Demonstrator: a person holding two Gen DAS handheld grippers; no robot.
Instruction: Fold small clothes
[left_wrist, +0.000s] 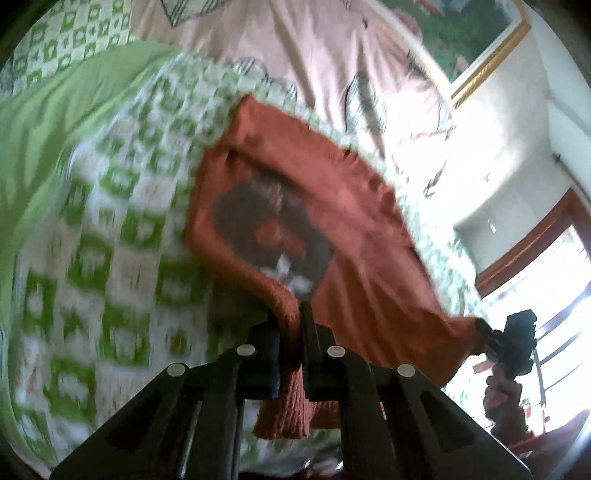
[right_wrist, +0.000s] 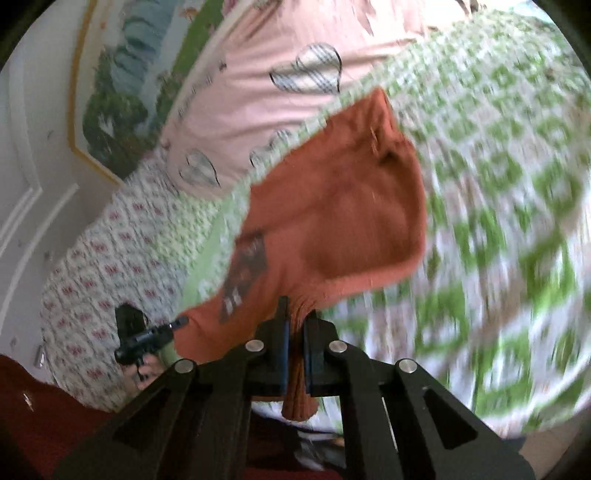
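A rust-orange shirt of matt knitted cloth, its hem ribbed, carries a dark flat print on the front. Beneath it lies a bedspread of soft woven cloth in a green-and-white check, beside a smooth pink sheet printed with balloons. The left gripper and right gripper are matt black plastic with dull silver metal pins. A picture frame shows glossy gilt against smooth white wall panelling
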